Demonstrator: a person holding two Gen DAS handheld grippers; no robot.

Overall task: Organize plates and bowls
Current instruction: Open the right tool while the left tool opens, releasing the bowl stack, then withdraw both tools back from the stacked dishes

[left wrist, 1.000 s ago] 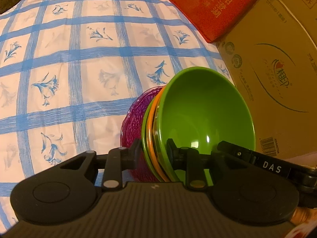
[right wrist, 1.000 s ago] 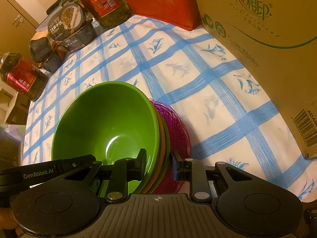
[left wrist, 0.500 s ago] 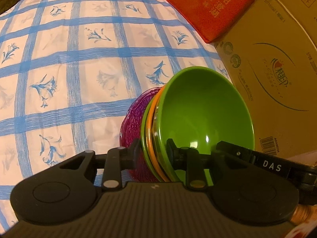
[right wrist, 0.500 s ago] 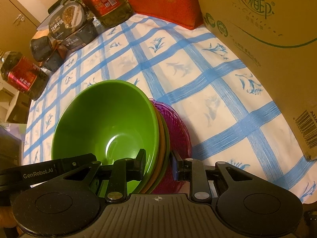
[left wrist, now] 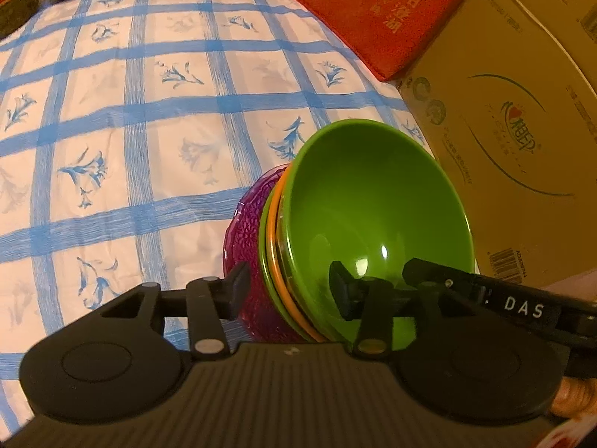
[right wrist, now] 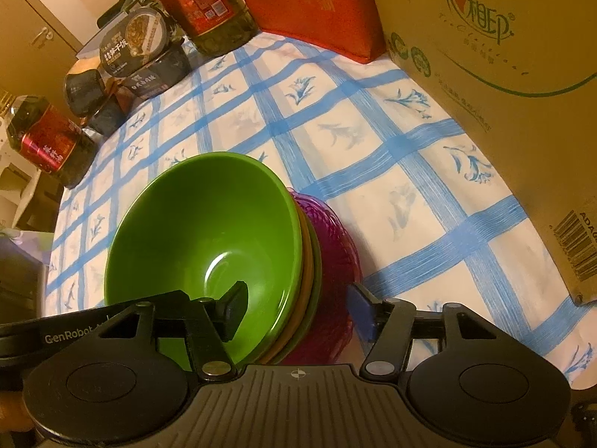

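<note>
A nested stack sits on the blue-checked tablecloth: a green bowl on top, an orange rim and a green rim under it, and a purple patterned glass bowl at the bottom. My left gripper straddles the stack's near rim with both fingers apart from it. My right gripper straddles the opposite rim of the same stack, also spread wide. The purple bowl shows on its right side.
A large cardboard box and a red bag stand along the right. Oil bottles and food tubs line the far edge. The other gripper's arm crosses the lower right.
Both grippers were shut on the stack's rims; now both have opened, fingers spread clear of the rims. The stack has not moved on the cloth.
</note>
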